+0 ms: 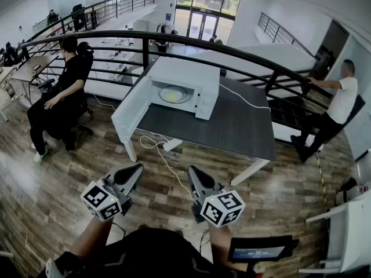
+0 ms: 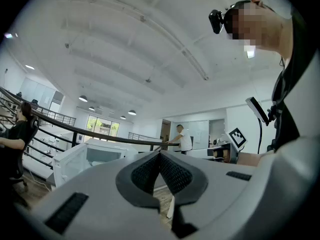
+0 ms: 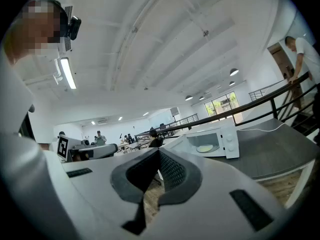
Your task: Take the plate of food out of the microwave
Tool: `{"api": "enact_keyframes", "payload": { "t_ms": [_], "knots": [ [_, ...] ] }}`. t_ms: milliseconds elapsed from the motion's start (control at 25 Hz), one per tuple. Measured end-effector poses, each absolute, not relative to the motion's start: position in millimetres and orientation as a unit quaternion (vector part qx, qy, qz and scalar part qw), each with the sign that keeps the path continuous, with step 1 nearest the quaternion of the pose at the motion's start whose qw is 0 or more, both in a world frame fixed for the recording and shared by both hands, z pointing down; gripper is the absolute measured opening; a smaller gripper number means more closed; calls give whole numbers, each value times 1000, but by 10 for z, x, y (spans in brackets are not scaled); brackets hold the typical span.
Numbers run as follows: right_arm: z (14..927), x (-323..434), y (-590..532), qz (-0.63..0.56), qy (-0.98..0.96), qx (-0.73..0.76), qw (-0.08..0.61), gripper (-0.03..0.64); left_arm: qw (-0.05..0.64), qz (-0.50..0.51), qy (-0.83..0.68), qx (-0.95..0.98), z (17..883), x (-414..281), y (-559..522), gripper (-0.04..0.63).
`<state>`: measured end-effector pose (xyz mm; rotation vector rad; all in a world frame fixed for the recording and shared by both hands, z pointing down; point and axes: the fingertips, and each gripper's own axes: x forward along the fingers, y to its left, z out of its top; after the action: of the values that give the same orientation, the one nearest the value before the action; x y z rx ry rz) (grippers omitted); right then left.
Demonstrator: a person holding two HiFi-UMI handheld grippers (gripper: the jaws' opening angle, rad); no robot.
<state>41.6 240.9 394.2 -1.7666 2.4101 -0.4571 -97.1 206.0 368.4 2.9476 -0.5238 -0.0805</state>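
A white microwave (image 1: 179,86) stands on the dark grey table (image 1: 232,126), its door (image 1: 132,109) swung wide to the left. Inside lies a plate of pale yellow food (image 1: 174,94), also visible in the right gripper view as the plate (image 3: 205,148). Both grippers hover low and close to the person, well short of the table. My left gripper (image 1: 137,169) is shut and empty; its jaws meet at the tip (image 2: 160,154). My right gripper (image 1: 192,171) is likewise shut with nothing held (image 3: 159,151).
A white cable (image 1: 159,149) trails from the table down to the wood floor. A black railing (image 1: 174,39) curves behind the table. A seated person (image 1: 61,97) is at the left, and a standing person (image 1: 333,106) at the right by the stairs.
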Motion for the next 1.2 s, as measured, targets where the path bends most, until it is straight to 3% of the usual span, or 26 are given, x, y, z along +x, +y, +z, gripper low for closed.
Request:
{"api": "enact_keyframes", "payload": {
  "t_ms": [600,1200],
  "knots": [
    [3977,428,2421,-146,791,-592,54,-2,71,-26,-167,983,3703,-965,2084,5],
    [3951,361,2314,-173,775,-600,94,-2,78,-27,-161,983,3686,-1092,2002,5]
  ]
}}
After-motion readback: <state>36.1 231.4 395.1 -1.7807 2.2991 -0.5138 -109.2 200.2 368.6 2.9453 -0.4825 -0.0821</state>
